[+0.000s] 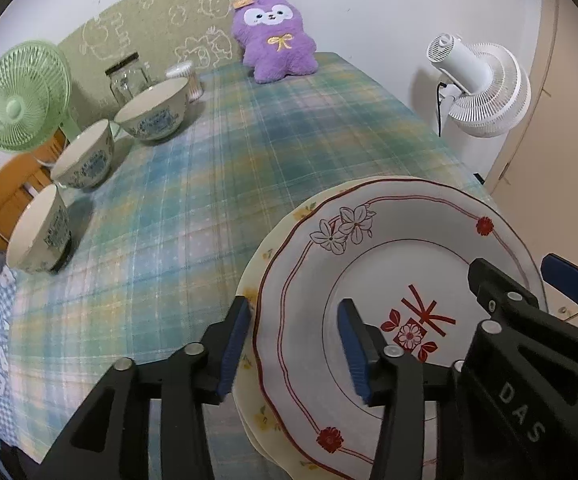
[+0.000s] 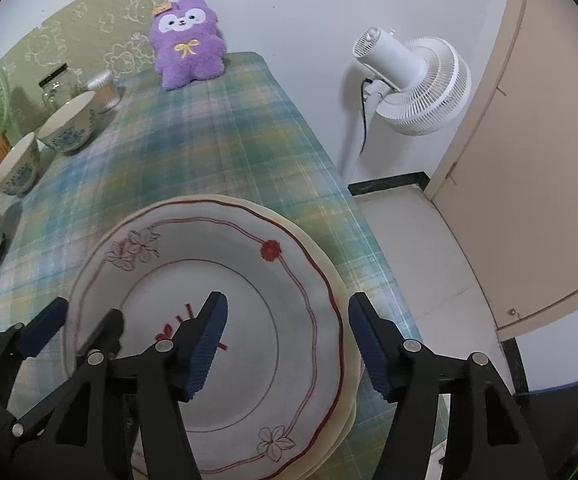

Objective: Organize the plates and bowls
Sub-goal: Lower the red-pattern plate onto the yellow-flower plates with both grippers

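A white plate with red trim (image 1: 369,264) (image 2: 229,264) lies on top of a cream plate with yellow flowers (image 1: 263,416), near the front right of the plaid-covered table (image 1: 217,168). My left gripper (image 1: 293,346) is open and straddles the white plate's left rim, with its pads clear of it. Over the right rim my right gripper (image 2: 287,344) stands open, one finger above the plate and one outside it. Three blue-patterned bowls (image 1: 153,116) (image 1: 85,156) (image 1: 39,230) stand in a row along the table's left side.
A purple plush (image 1: 277,40) sits at the table's far end, with a glass jar (image 1: 127,80) and a swab holder (image 1: 187,80) behind the bowls. A green fan (image 1: 21,100) stands at left. A white fan (image 2: 413,80) and a door (image 2: 537,140) are past the table's right edge.
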